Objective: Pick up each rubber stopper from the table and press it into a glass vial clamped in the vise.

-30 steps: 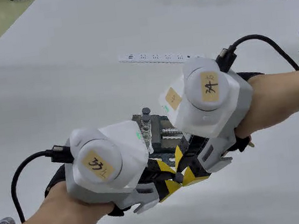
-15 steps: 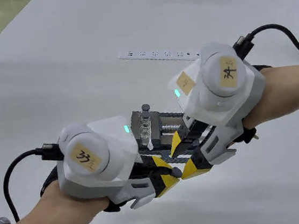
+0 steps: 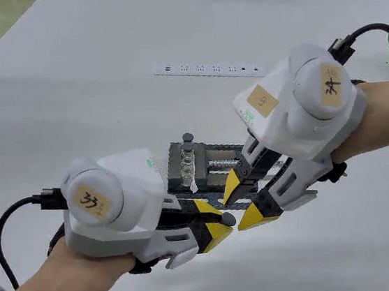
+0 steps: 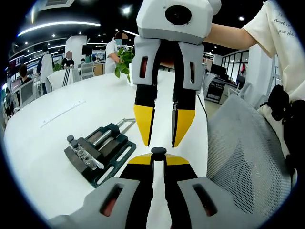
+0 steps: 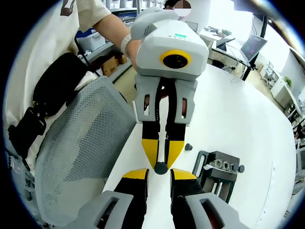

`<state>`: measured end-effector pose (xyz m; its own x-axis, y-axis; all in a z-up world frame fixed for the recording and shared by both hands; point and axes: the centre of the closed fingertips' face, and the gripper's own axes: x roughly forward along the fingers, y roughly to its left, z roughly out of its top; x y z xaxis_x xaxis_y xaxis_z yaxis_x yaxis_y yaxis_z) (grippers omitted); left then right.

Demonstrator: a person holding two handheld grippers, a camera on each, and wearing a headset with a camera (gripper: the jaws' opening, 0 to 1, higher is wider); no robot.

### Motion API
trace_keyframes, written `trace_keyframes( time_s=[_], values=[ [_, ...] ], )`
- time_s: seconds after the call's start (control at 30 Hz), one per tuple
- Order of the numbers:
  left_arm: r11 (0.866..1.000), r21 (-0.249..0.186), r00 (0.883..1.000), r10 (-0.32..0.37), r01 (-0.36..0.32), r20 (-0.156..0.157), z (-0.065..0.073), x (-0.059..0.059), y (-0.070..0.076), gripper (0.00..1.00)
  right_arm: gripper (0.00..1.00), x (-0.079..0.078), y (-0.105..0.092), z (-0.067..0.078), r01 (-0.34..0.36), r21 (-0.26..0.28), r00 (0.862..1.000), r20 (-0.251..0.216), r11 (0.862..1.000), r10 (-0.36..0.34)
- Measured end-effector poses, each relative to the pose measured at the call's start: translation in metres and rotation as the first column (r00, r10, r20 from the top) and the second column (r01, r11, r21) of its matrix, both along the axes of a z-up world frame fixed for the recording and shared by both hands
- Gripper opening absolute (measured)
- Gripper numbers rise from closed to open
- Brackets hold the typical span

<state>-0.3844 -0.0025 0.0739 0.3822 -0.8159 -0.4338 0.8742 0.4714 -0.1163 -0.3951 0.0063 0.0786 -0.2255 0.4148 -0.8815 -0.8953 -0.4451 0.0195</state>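
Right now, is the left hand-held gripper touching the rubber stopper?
Touching. In the left gripper view, the left hand-held gripper pinches the rubber stopper between its two yellow tips, with no gap on either side.

Stickers (image 3: 91, 202) read 33 on left hand-held gripper (image 3: 222, 227), 34 on right hand-held gripper (image 3: 242, 209).

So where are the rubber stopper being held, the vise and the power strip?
rubber stopper (image 4: 158, 151): left gripper view, on its rounded dark top.
vise (image 4: 110, 141): left gripper view, on its sliding block.
power strip (image 3: 207, 69): head view, on the middle of its white bar.
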Motion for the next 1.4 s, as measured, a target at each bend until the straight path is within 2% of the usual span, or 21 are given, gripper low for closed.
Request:
trace_keyframes(
  time_s=[0.3, 0.7, 1.4],
  values=[
    [1.000, -0.007, 1.000, -0.001, 0.001, -0.002, 0.0018, -0.0004, -0.0008, 0.04, 0.10, 0.0002, 0.0038, 0.0001, 0.002, -0.001, 1.000, -0.003, 1.000, -0.002],
    [1.000, -0.006, 1.000, -0.002, 0.002, 0.009, 0.0033, -0.0004, -0.0016, 0.04, 0.09, -0.0031, 0.0024, -0.0013, -0.002, -0.004, 1.000, -0.009, 1.000, 0.002],
    [1.000, -0.018, 1.000, -0.004, 0.004, -0.006, 0.0027, -0.0015, -0.0073, 0.04, 0.07, -0.0042, -0.0029, -0.0022, -0.028, -0.001, 1.000, 0.003, 1.000, 0.028]
  ],
)
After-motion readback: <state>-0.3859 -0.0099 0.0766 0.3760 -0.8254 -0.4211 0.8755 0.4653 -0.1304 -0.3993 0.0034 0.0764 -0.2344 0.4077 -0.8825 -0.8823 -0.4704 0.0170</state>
